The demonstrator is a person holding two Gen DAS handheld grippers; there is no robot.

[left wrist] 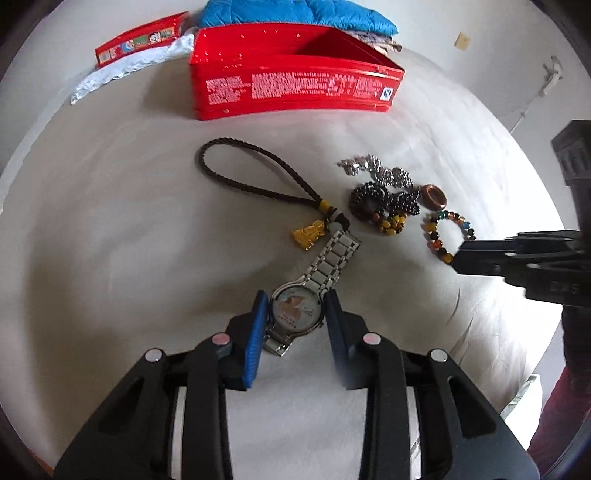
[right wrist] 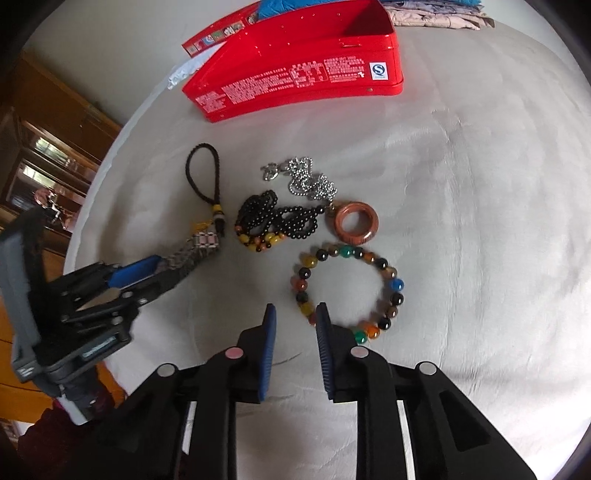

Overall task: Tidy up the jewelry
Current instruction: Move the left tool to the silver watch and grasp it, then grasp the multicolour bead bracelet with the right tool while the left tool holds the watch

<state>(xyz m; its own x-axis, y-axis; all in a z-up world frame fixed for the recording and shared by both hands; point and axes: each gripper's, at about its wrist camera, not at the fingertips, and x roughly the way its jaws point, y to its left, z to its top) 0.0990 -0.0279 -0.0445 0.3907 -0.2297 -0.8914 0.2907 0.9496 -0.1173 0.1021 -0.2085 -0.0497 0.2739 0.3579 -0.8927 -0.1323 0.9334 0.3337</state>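
Left fingers clamp the watch; right fingers, released, touch a bracelet.

This looks like a home, likely a bedroom. A white sheet covers a soft, creased bed. Beyond the red tin lying on it sit a folded blue quilt and other folded cloth. Left of the bed stands a wooden cabinet with glass doors.
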